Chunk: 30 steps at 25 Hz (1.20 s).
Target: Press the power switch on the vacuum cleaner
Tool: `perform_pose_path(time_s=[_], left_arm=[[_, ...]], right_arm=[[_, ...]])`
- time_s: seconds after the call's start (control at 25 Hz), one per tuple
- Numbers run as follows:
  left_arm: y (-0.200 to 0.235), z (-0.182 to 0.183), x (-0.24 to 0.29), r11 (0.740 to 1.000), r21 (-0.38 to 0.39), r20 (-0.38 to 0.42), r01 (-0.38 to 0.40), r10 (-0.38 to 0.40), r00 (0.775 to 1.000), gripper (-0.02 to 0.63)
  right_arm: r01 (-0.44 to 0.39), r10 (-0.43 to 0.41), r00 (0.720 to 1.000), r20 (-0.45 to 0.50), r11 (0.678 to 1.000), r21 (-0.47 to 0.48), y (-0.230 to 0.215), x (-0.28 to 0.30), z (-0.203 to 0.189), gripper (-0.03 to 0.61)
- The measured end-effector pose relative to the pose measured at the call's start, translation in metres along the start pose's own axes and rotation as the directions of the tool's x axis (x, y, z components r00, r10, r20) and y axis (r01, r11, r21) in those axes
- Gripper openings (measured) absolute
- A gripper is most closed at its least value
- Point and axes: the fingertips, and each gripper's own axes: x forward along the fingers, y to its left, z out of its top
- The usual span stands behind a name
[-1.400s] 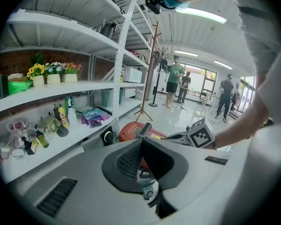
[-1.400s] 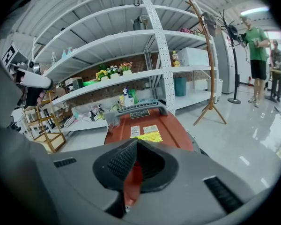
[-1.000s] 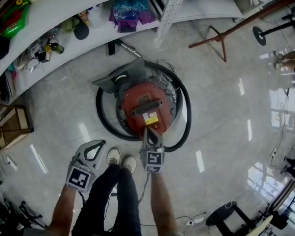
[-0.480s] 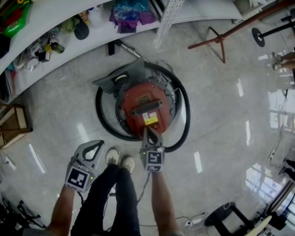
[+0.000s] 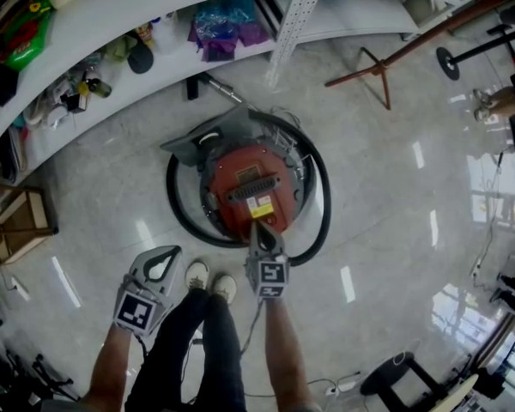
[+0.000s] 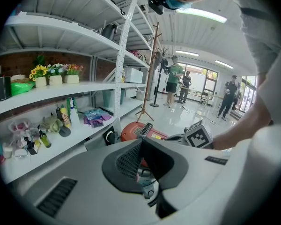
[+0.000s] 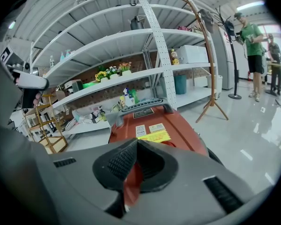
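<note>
The red canister vacuum cleaner (image 5: 256, 187) stands on the floor in front of my feet, with its black hose (image 5: 323, 197) coiled round it. My right gripper (image 5: 259, 228) is shut, and its tip rests at the near edge of the red body, just below the yellow label (image 5: 261, 205). In the right gripper view the closed tip (image 7: 138, 142) covers the near part of the vacuum cleaner (image 7: 154, 125), so I cannot make out the switch. My left gripper (image 5: 177, 250) hangs shut to the left, clear of the vacuum, which shows beyond its tip (image 6: 141, 139).
A white shelf unit (image 5: 112, 11) with bottles and bags curves behind the vacuum. A wooden coat stand (image 5: 386, 58) rises at the right and a wooden rack (image 5: 17, 221) at the left. My shoes (image 5: 208, 277) are just short of the hose. People (image 6: 174, 81) stand far off.
</note>
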Motion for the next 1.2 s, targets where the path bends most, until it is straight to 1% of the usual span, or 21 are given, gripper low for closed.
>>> perform_pose_path(time_s=[0.32,0.56,0.88,1.2], left_arm=[[-0.001,0.003,0.0,1.0,0.001,0.002,-0.006,0.006,1.0,0.008],[-0.007,0.014,-0.005,1.0,0.014,0.017,-0.002,0.002,1.0,0.008],[-0.015,0.043,-0.021,1.0,0.029,0.034,0.005,-0.006,0.999,0.008],[-0.025,0.074,-0.037,0.999,0.034,0.053,0.018,-0.02,0.998,0.008]], right_arm=[[-0.016,0.016,1.0,0.001,1.0,0.02,0.0,-0.004,-0.002,0.006],[-0.015,0.014,1.0,0.008,0.999,0.03,-0.002,-0.013,0.011,0.006],[-0.009,0.009,1.0,0.003,0.999,0.031,0.003,-0.039,0.034,0.006],[-0.002,0.001,1.0,0.026,0.999,0.038,0.014,-0.069,0.065,0.006]])
